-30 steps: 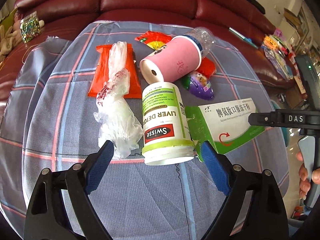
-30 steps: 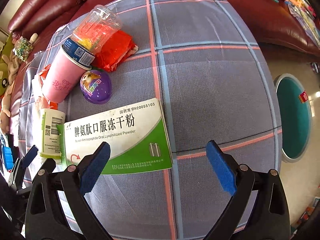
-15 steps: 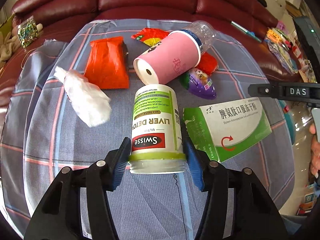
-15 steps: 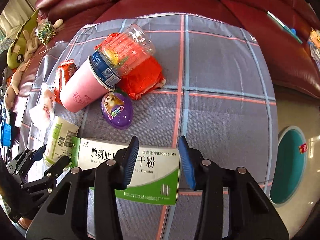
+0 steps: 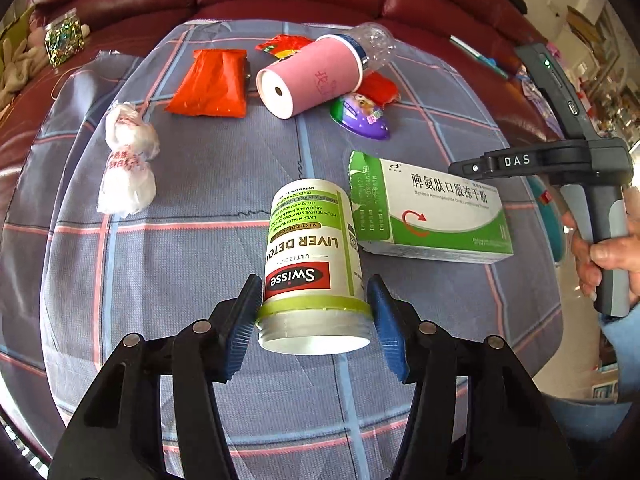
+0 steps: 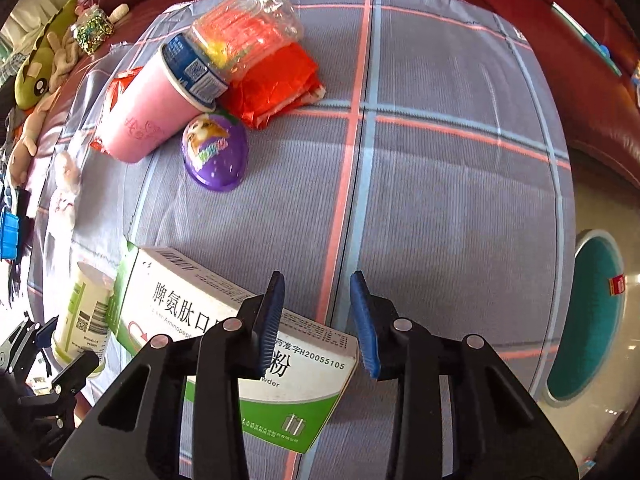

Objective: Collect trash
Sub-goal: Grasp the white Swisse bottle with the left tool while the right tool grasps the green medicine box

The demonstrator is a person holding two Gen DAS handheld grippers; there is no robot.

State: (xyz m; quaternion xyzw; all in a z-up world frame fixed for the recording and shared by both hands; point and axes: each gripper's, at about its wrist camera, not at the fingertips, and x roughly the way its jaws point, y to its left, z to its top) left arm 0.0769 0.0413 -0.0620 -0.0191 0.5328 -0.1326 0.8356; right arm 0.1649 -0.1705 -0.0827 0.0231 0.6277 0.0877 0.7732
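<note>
A white Swisse pill bottle (image 5: 312,240) lies lengthwise between my left gripper's (image 5: 314,292) blue pads, and the gripper is shut on its cap end. Right beside the bottle is a green and white medicine box (image 5: 432,208). In the right wrist view the box (image 6: 224,312) is tipped, with its right end between the pads of my right gripper (image 6: 316,300). Those jaws are still closing and press on that end. A person's hand (image 5: 604,252) holds the right gripper's handle.
On the plaid cloth (image 6: 440,200) lie a pink cup (image 5: 312,80), a clear plastic bottle (image 6: 248,28), an orange packet (image 5: 212,84), a purple egg (image 6: 214,152) and a knotted white bag (image 5: 126,160). A round teal bin (image 6: 588,320) stands on the floor at the right. A red sofa is behind.
Both grippers went from wide open to closed: the left on the pill bottle, the right around the box's end. The box has tipped up, and the white bag now lies further left.
</note>
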